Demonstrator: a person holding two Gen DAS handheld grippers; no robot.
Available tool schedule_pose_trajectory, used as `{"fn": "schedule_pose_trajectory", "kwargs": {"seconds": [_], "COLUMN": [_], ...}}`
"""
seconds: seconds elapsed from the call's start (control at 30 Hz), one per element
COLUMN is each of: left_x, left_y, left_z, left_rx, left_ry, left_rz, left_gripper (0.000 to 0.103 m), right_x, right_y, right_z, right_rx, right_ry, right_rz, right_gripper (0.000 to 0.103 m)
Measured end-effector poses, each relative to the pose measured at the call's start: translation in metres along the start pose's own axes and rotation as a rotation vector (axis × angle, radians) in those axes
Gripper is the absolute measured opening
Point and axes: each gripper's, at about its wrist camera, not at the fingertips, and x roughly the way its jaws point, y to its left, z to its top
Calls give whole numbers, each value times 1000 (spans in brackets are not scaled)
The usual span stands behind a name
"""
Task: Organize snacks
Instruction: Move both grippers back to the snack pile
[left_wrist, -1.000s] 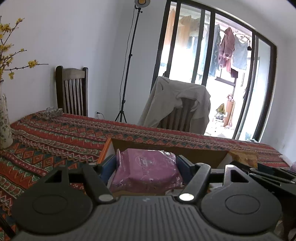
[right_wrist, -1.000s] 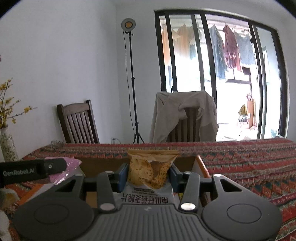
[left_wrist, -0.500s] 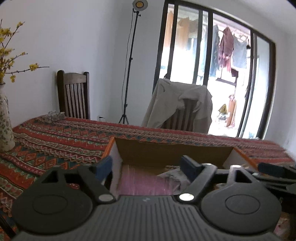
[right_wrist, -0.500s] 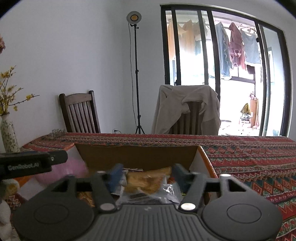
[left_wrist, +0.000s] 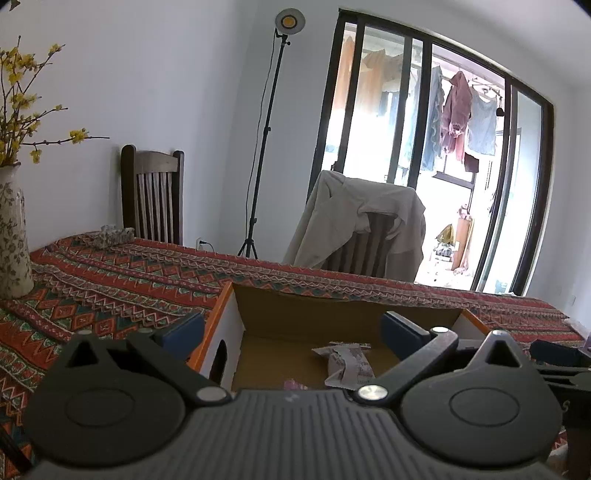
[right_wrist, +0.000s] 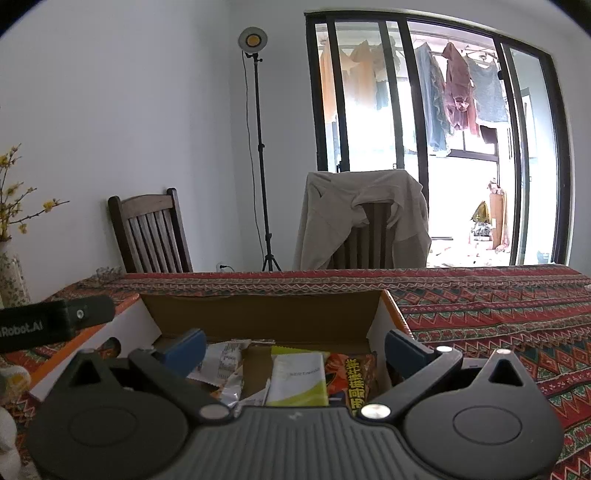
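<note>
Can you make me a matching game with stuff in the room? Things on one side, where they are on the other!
Things:
1. Jacket
2. Snacks
3. Yellow flowers
4. Laundry

Places:
A. In a vase
B. Hanging outside the window
C. Draped over a chair
D. Inside the box

Pairs: 1-C, 2-D, 3-A, 4-B
</note>
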Motion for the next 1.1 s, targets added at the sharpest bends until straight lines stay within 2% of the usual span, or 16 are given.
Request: {"fn": "schedule_pose_trajectory", "kwargs": {"seconds": [0.3,0.47,0.6,0.83,1.1], "left_x": [-10,-26,-42,-73,-99], "left_y": [-4,-3,0,11,26], "left_z": [13,24,24,17,-7], "left_rx": [-18,-33,-18,-23,-17], "left_ry": [-8,0,-9,1,47], "left_rz": [-22,-49,-43,-36,-41], "left_gripper": [103,103,103,103,103], "right_x": [-8,-20,-33,-61,-96], "right_y": [5,11,13,20,23], "right_z": [10,19,20,8,-12], "right_rx": [-20,-34,-41,-43,-63], "right_ry": [-9,-7,-2,20,48], "right_rz": [9,-9,-11,-4,-6], "right_gripper": [103,103,103,103,103]}}
